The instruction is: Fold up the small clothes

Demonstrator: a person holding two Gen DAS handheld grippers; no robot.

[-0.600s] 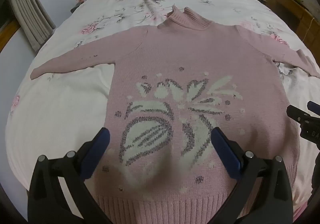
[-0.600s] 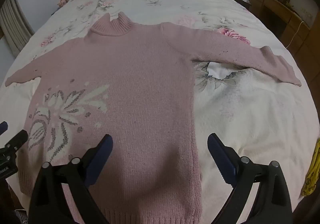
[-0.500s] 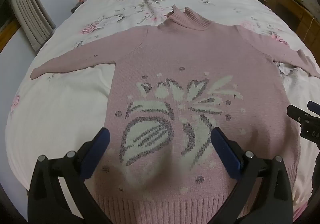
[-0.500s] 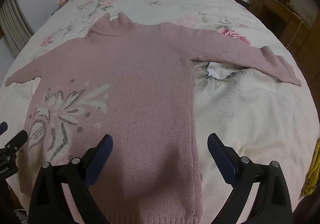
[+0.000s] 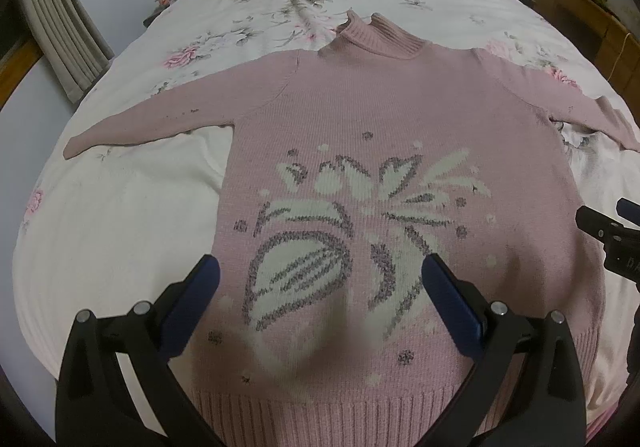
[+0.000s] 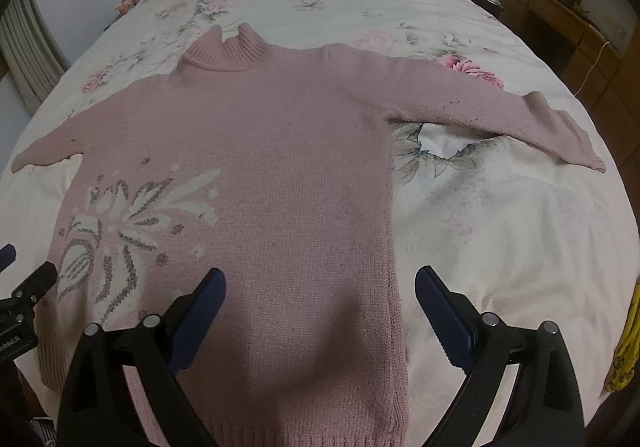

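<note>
So you've got the pink sweater (image 5: 400,119) laid flat on its back across the floral bedspread (image 5: 120,215), turtleneck pointing toward the headboard, both sleeves spread out to the sides and the ribbed hem (image 5: 320,411) closest to you. Your left gripper (image 5: 320,287) hovers over the flower pattern (image 5: 344,231) near the hem with its jaws spread wide and nothing between them, and your right gripper (image 6: 320,295) is the same story — gaping and empty, sitting above the plain side of the body just inside the right side seam. This looks like a fairly chunky knit, so I'd expect it to be soft and floppy with a bit of weight; it'll sag and stretch wherever you lift it instead of holding any shape, and probably drag on the bedspread rather than slide. Not fragile, but the fingers could snag or pull the knit if you yank. I'd go for the denser bits: pinch the right sleeve (image 6: 520,115) near its cuff or at the shoulder seam to bring it across the chest, and same for the left sleeve (image 5: 152,119). The hem is a good handle for the bottom-up fold. Grab enough thickness that it doesn't slip out — a shallow pinch on loose knit tends to let go.
</note>
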